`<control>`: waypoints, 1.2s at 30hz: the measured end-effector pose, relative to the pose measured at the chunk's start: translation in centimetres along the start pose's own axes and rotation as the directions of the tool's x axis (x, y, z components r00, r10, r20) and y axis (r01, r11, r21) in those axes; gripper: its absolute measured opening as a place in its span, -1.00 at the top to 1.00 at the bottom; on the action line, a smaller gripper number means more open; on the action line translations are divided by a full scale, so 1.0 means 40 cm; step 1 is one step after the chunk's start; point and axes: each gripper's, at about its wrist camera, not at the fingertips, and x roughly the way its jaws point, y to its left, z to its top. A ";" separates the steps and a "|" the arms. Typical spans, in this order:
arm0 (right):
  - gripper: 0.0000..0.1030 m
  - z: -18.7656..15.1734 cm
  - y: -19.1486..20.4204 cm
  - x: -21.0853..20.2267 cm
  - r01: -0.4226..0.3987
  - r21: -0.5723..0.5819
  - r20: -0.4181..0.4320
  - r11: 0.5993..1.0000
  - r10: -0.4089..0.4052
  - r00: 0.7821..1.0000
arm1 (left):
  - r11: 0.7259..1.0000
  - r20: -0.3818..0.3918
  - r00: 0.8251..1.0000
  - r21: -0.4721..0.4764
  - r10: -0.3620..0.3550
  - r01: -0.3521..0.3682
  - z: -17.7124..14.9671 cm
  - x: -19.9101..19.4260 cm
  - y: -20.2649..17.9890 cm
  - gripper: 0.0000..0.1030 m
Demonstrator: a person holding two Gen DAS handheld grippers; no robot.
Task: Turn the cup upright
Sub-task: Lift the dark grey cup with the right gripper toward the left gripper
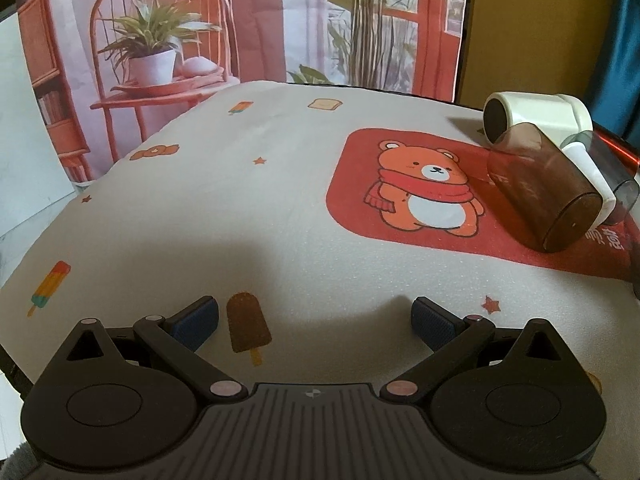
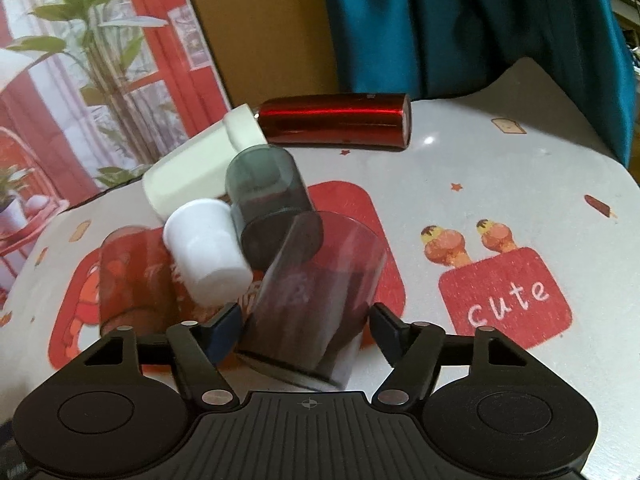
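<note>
Several cups lie tipped over on the printed tablecloth. In the right wrist view a brown see-through cup [image 2: 316, 292] lies tilted between my right gripper's [image 2: 304, 326] fingers, which stand close on both sides of it; contact is unclear. Behind it lie a grey see-through cup [image 2: 268, 196], a small white cup [image 2: 208, 252], another brown cup [image 2: 128, 276] and a cream cup [image 2: 192, 168]. In the left wrist view my left gripper [image 1: 316, 322] is open and empty, low over the cloth, far left of the brown cup [image 1: 540, 188] and cream cup [image 1: 536, 114].
A shiny red cylinder [image 2: 336, 124] lies on its side behind the cups. The cloth-covered table's [image 1: 240, 200] far edge meets a printed backdrop [image 1: 160, 40]. A teal curtain [image 2: 480, 20] hangs at the back right.
</note>
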 end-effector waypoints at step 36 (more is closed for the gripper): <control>-0.27 -0.124 0.073 -0.122 -0.076 -0.133 -0.100 0.988 0.063 0.993 | 0.994 -0.095 0.989 0.015 -0.110 0.112 0.008 -0.017 0.033 -1.00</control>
